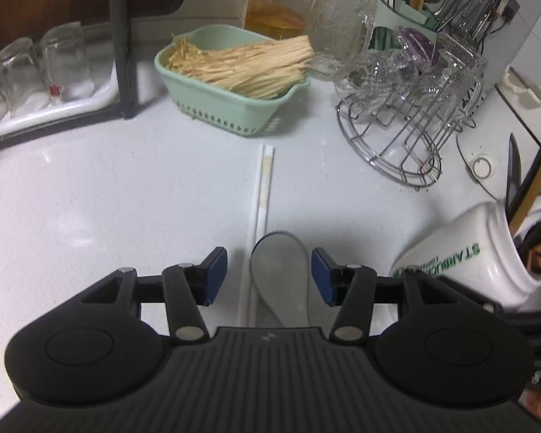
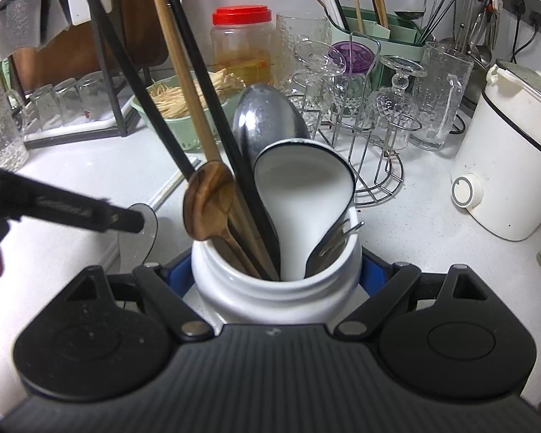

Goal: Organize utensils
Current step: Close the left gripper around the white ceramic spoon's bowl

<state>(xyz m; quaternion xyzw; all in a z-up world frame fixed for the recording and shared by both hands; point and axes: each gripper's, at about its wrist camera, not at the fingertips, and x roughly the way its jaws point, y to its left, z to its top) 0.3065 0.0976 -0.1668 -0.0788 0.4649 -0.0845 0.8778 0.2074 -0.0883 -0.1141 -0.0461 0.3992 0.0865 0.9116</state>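
Left gripper (image 1: pixel 269 276) seen spread over grey spoon (image 1: pixel 281 274) beside white chopsticks (image 1: pixel 261 195). Only right wrist view shows right gripper (image 2: pixel 276 274) clamped on white utensil jar (image 2: pixel 276 288).

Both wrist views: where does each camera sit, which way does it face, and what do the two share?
Left wrist: on the left gripper, angled down at the counter; open fingers straddle a grey spoon beside white chopsticks.
Right wrist: on the right gripper, clamped on the white jar of utensils; the left gripper enters at left.
Shared: the jar, grey spoon, green basket, red-lidded jar, wire rack.
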